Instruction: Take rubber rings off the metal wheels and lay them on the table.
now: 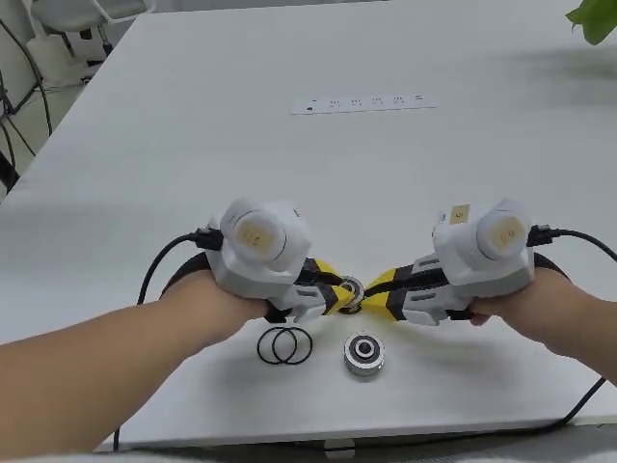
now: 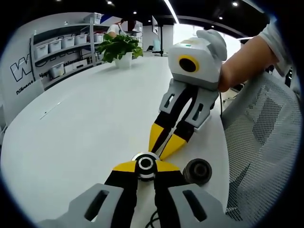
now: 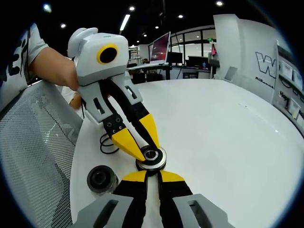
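Rubber rings: two black loops, overlapping, flat on the table, nearer the person than the held wheel and a little to its left.
Spare wheel: on the table just beside the rings, nearer the person than the held wheel, bore facing up.
Left gripper: its yellow tips sit either side of the held wheel, clamped on it.
Right gripper: it comes at the held wheel from the opposite side, with its tips nearly together at the rim. Whether they pinch anything, I cannot tell.
Step in hand: probably peeling a ring off the held wheel, whose dark rim looks like rubber not yet removed.
Doing it well: hold the left clamp firm across the metal, catch only the rubber edge with the right tips, then roll it off along the bore line, not sideways.
Wheel's axis: a short disc, flat face and bore pointing roughly upward, so its axle line stands near upright.
Socket strip: well beyond the held wheel.
Plant: farther off, beyond and to the right.
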The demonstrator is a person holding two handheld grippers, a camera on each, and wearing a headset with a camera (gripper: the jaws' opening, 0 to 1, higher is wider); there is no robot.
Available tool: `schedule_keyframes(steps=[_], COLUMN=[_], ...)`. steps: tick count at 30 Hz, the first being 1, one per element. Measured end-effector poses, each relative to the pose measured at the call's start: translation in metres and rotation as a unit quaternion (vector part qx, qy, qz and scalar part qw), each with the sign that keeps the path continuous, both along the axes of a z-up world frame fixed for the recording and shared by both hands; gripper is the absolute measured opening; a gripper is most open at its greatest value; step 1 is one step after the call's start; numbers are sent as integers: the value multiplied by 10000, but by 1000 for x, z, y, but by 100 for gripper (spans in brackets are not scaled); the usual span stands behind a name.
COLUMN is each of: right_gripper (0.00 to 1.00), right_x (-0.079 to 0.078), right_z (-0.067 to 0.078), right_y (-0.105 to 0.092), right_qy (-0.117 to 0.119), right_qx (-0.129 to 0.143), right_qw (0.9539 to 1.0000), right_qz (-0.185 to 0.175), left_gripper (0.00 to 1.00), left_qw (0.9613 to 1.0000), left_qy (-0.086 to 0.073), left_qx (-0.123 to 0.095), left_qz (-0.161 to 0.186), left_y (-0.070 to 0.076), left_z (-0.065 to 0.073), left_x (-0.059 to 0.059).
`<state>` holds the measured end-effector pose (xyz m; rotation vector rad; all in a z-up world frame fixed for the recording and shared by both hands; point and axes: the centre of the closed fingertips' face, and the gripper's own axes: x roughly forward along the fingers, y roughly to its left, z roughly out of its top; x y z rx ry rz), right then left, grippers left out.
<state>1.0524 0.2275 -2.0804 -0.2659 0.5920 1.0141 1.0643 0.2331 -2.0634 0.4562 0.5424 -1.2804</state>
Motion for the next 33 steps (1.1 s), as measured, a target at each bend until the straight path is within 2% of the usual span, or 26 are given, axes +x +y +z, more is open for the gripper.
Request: schedule_keyframes(steps=[5,15,29,33], right_gripper=[2,0,0,0], right_x=[1,2,1,1], right_z=[0,-1,0,2], right_y=[-1,-2,-3,-5], right_qy=[27,287,250,295], right_qx=[9,205,111,171], right_qw=[10000,9989,9994,9992], right_qz=[-51,-307,-192,-212], left_gripper=[7,7,7,7], left_qw=[10000,10000,10000,10000], left_qy=[-4,-7,-36,-29], left_qx=[2,12,34,25], left_qz=[13,26,43,53], left_y=[0,0,0,0], left_z=[0,0,0,0], left_x=[0,0,0,0])
